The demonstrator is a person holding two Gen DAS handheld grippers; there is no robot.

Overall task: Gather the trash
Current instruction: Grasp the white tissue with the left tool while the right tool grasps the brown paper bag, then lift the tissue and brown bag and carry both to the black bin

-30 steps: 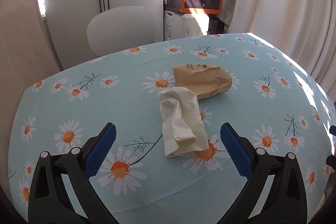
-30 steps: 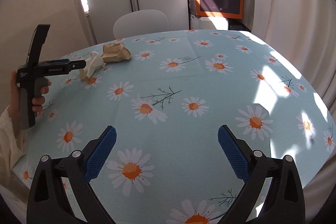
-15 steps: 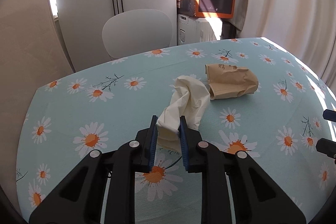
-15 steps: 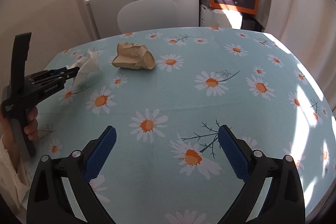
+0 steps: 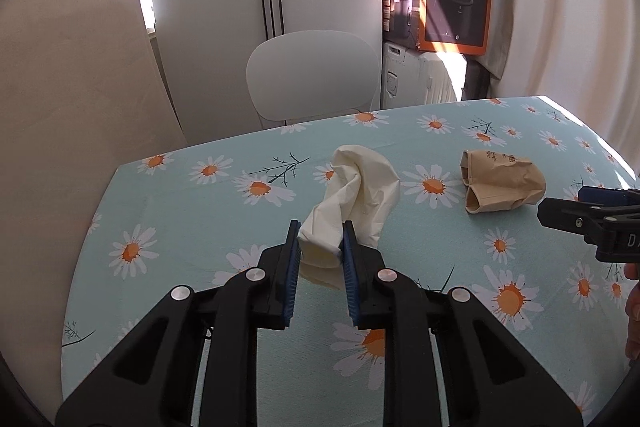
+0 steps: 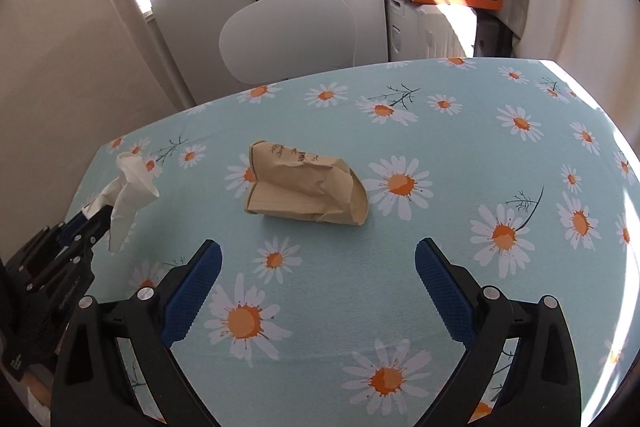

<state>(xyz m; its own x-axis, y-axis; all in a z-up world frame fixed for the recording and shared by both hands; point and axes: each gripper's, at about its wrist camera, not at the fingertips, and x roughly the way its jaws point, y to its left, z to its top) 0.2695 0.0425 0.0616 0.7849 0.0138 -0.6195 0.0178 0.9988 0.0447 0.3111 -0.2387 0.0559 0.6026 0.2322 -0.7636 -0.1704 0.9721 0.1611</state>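
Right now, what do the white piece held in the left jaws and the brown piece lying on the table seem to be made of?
White piece: apparently soft tissue or thin paper napkin, matte; it droops in limp folds.
Brown piece: apparently kraft paper, matte tan, probably a crushed bag or cup; it holds sharp creases and bears dark print.

Both tools share one build. The left gripper has matte black plastic linkage arms, angular and hollow-cut, joined by round silver rivets, two on each side. Its fingers carry bright blue pads with a fine ribbed texture. The right gripper, at the bottom of its own view, shows the same black arms, silver rivets and blue pads with a dotted grid surface. At the right edge of the left view its black body bears white lettering and a small screw, and a sliver of bare skin shows below it.
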